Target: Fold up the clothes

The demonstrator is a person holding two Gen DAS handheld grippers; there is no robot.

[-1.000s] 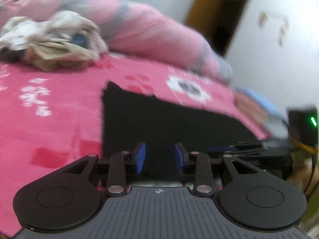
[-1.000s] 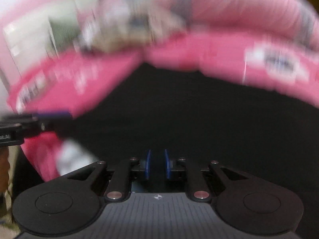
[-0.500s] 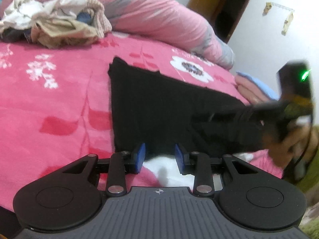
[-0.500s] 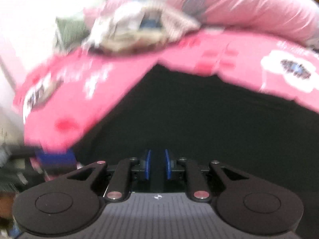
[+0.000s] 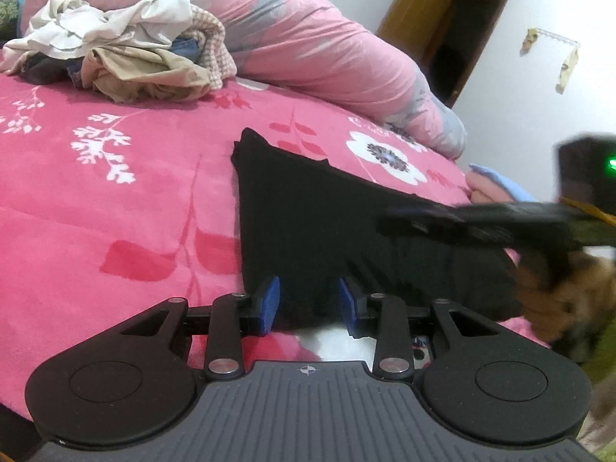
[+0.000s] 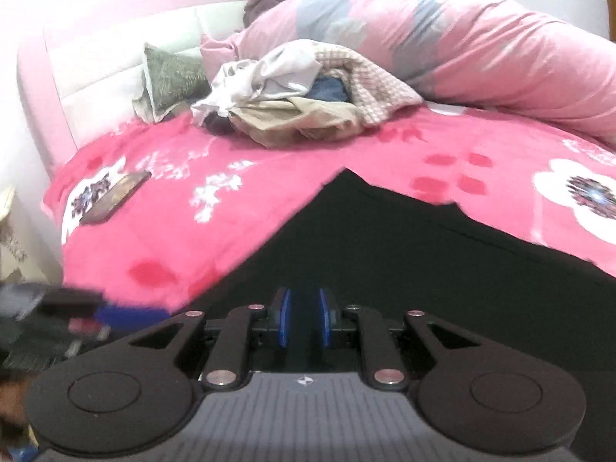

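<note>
Soft, even indoor light, strong fisheye bending at the edges, and motion blur smearing each view's far claw.

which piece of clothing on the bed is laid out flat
The black garment spread on the pink floral blanket; the other clothes sit bunched in the crumpled pile behind it.

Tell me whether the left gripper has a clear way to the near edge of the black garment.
Probably yes. The left gripper is open, with the black garment edge lying right between its fingers on the pink bedspread; nothing blocks it.
</note>
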